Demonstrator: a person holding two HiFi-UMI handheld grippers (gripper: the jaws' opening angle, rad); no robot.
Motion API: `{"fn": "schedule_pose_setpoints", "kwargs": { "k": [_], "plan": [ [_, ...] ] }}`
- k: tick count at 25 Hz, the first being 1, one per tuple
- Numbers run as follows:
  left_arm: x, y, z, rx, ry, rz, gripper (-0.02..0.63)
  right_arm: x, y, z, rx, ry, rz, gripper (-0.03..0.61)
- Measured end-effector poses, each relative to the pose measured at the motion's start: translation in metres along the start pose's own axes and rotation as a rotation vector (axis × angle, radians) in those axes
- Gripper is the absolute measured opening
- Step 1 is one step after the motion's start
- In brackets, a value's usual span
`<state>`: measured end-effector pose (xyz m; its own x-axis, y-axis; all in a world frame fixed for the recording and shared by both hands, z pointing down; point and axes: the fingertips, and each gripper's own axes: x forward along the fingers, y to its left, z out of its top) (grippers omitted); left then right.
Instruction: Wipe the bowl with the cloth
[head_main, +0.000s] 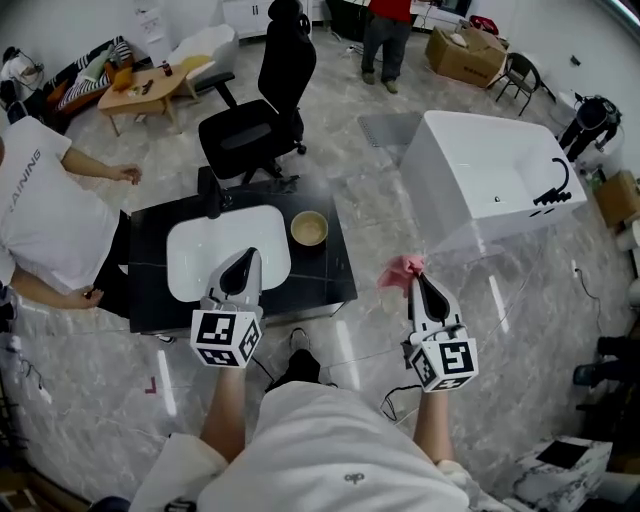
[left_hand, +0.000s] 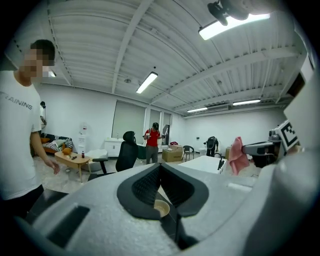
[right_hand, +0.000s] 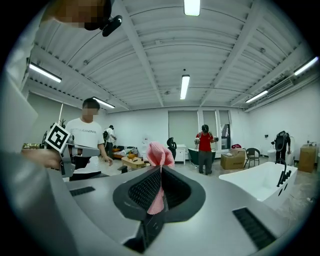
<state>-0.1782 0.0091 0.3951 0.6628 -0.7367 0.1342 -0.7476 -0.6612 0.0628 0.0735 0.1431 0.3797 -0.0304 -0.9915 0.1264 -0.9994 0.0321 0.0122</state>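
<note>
Nearest, my left tool (head_main: 244, 258) was shut on nothing, pointing toward the white basin (head_main: 195, 255); my right tool (head_main: 416, 278) gripped the pink cloth (head_main: 401, 270), held right of the dark surface (head_main: 340, 275). Only the right gripper view showed cloth running down between the jaws. Farther, the bowl (head_main: 309, 229) sat on the surface beside the basin, apart from both tools.

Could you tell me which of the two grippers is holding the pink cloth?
The right gripper: its jaws pinch the cloth, while the left gripper is shut on nothing.
</note>
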Motion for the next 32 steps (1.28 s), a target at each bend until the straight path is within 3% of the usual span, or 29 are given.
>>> {"fn": "schedule_pose_setpoints", "kwargs": {
  "k": [7, 14, 21, 32],
  "plan": [
    [0.052, 0.043, 0.006, 0.017, 0.008, -0.013, 0.011, 0.068, 0.0, 0.01, 0.0, 0.0, -0.008, 0.014],
    [0.091, 0.059, 0.005, 0.016, 0.054, 0.008, 0.011, 0.117, -0.018, 0.009, 0.017, 0.029, 0.023, 0.014],
    [0.119, 0.072, 0.009, -0.002, 0.061, 0.113, 0.011, 0.178, -0.036, 0.012, 0.024, 0.015, 0.136, 0.014],
    [0.153, 0.052, 0.031, -0.034, 0.059, 0.321, 0.011, 0.254, -0.081, 0.03, 0.011, 0.012, 0.378, 0.014]
  ]
}}
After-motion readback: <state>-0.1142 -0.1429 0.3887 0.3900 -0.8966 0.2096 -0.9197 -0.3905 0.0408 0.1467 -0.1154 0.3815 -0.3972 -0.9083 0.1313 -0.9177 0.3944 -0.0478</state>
